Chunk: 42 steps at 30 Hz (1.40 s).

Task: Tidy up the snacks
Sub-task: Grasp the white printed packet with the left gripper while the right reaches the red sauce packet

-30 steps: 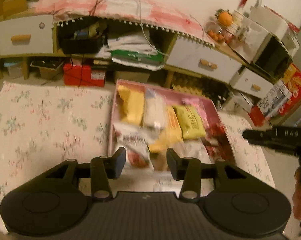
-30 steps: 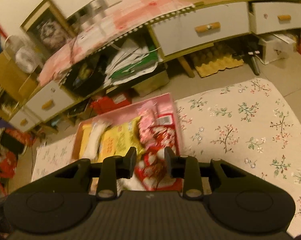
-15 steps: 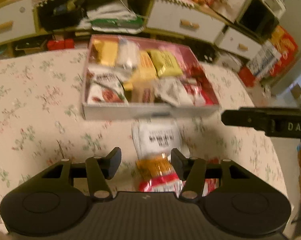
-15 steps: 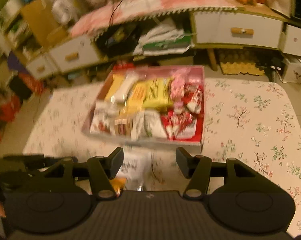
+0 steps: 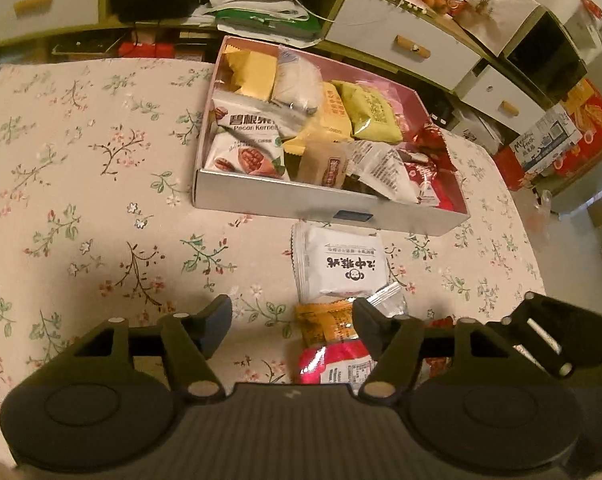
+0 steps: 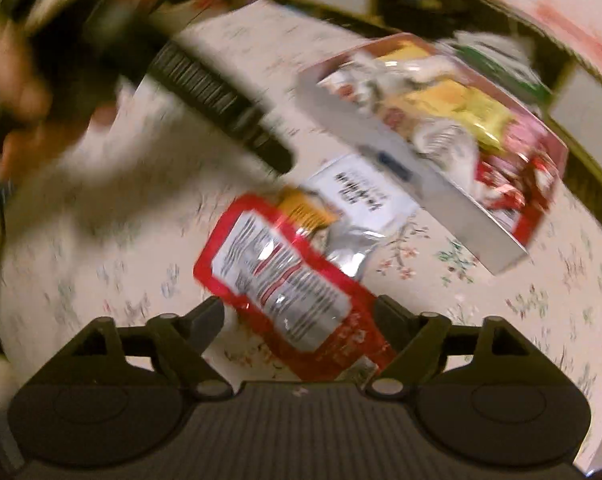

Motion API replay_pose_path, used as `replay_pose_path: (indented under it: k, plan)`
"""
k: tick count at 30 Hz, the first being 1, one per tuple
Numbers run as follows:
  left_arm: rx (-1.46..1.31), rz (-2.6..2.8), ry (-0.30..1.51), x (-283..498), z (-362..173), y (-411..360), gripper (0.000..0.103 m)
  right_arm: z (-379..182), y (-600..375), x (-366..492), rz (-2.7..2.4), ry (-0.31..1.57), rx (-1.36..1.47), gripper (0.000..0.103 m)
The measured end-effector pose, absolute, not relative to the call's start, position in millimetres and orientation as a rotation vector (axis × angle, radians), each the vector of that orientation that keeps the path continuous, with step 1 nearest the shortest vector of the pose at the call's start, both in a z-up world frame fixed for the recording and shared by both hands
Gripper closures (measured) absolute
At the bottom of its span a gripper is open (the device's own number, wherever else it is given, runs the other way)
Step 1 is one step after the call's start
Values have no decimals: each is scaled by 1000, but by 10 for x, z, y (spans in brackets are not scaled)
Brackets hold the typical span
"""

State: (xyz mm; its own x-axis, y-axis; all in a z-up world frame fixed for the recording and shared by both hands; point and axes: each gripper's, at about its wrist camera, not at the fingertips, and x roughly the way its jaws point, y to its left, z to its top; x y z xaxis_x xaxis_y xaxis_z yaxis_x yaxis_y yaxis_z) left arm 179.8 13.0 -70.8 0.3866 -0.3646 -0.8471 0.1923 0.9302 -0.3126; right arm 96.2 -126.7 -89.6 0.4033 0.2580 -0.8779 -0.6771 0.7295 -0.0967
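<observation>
A pink box (image 5: 325, 202) full of snack packets sits on the floral tablecloth; it also shows in the right wrist view (image 6: 421, 184). In front of it lie a white packet (image 5: 339, 266), an orange packet (image 5: 327, 320) and a red packet (image 5: 335, 364). My left gripper (image 5: 291, 320) is open and empty, just above the orange and red packets. My right gripper (image 6: 299, 316) is open, its fingers on either side of the red packet (image 6: 285, 284), not closed on it. The right wrist view is blurred.
A low cabinet with white drawers (image 5: 401, 40) and cluttered shelves runs behind the table. Cartons (image 5: 549, 144) stand on the floor at the right. The table's right edge (image 5: 529, 248) is close to the packets. The left gripper's body (image 6: 221, 92) crosses the right wrist view.
Both grippers have pulled back from the box and dropped toward the loose packets in front of it. Both have opened wider. The right gripper has swung over the red packet.
</observation>
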Motion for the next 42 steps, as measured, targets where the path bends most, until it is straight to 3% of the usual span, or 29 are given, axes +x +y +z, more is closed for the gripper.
replay_pose_path:
  k: [6, 9, 15, 22, 23, 24, 25, 26, 28, 31, 35, 42]
  plan:
    - [-181, -346, 1111, 1819, -733, 100, 16, -1097, -1127, 940, 643, 931, -597, 15]
    - [-174, -340, 1110, 1835, -743, 92, 15, -1155, -1086, 952, 645, 919, -616, 11]
    - [-180, -324, 1109, 1857, -762, 131, 15, -1024, -1162, 964, 702, 977, -577, 38]
    - [-177, -328, 1105, 1847, -753, 117, 15, -1036, -1113, 854, 722, 960, -655, 39]
    - [-176, -330, 1106, 1848, -756, 109, 15, -1055, -1100, 830, 727, 957, -681, 32]
    - [-174, -334, 1108, 1847, -760, 95, 15, -1081, -1088, 818, 720, 944, -717, 14]
    - [-171, -340, 1109, 1846, -765, 82, 15, -1108, -1074, 779, 702, 915, -755, 6]
    - [-169, -345, 1109, 1847, -771, 68, 15, -1133, -1070, 766, 704, 886, -778, 0]
    - [-166, -355, 1111, 1856, -786, 24, 15, -1144, -1102, 790, 724, 884, -748, 1]
    - [-176, -371, 1114, 1891, -794, -46, 15, -1133, -1197, 955, 738, 990, -605, 11]
    - [-174, -398, 1114, 1968, -805, -162, 14, -1058, -1212, 911, 776, 1001, -610, 42]
    - [-50, -403, 1109, 2137, -962, -472, 12, -1040, -1203, 805, 812, 1049, -615, 49]
